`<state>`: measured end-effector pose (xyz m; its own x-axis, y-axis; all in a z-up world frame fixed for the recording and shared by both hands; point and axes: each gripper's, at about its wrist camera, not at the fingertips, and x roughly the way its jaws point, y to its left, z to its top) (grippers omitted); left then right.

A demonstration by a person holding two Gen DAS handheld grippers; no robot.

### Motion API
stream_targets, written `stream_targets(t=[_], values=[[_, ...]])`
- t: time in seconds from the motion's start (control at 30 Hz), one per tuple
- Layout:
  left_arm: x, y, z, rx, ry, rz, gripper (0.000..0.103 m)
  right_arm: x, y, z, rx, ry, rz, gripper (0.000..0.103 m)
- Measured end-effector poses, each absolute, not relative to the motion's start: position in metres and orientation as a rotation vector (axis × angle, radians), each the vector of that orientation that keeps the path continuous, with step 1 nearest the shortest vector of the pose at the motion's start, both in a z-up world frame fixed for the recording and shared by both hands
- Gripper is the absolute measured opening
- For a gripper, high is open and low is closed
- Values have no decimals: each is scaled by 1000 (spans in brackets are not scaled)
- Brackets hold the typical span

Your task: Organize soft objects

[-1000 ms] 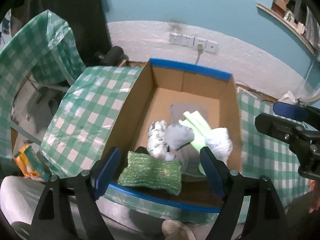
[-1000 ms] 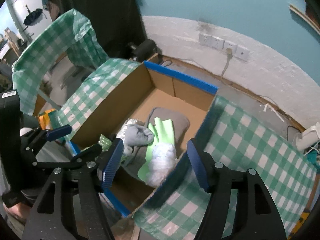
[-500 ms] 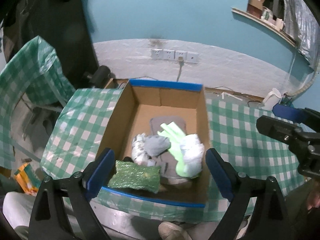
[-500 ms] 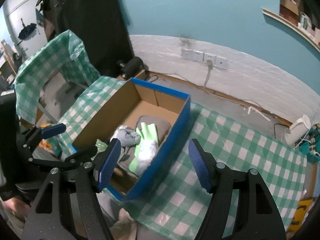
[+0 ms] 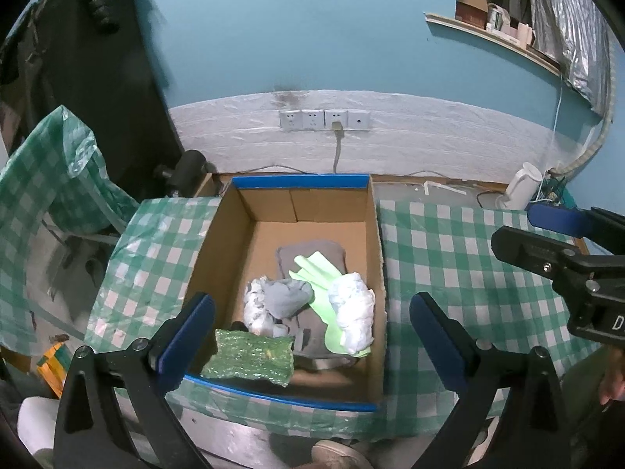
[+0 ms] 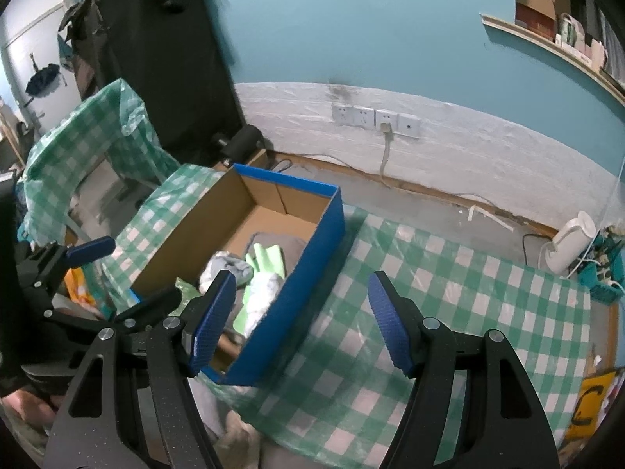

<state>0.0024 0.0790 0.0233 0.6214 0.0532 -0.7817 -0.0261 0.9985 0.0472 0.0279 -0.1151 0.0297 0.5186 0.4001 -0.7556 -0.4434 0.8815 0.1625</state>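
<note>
The left tool (image 5: 312, 332) hung spread wide and empty above the near end of the cardboard box (image 5: 218, 250), whose blue-edged front rim ran just under its 2 blue pads. Between those pads lay the soft things: a glittery green sponge (image 5: 250, 357) against the near wall beside the left pad, a patterned white roll (image 5: 256, 306) and a grey sock bundle (image 5: 287, 299) just beyond it, a light green glove (image 5: 318, 277) draped over a grey cloth (image 5: 308, 252), and a crumpled white bundle (image 5: 353, 308) toward the right pad. The box's far half showed bare cardboard. The right tool (image 6: 302, 324) was also gaping and held nothing, hovering over the checkered cloth of the counter (image 6: 449, 285) with the box's blue side wall (image 6: 297, 293) just ahead of its left pad. A white appliance (image 6: 570, 244) stood well beyond its right pad
</note>
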Motion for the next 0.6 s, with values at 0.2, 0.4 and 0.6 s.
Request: stream_targets(t=[0.2, 0.4, 0.6], values=[[6, 72, 21, 37, 915, 38, 101, 28, -123, 27, -44, 901, 496, 70], [7, 71, 21, 34, 918, 31, 101, 28, -123, 27, -44, 901, 499, 70], [7, 71, 20, 32, 928, 31, 101, 27, -124, 28, -46, 900, 501, 70]])
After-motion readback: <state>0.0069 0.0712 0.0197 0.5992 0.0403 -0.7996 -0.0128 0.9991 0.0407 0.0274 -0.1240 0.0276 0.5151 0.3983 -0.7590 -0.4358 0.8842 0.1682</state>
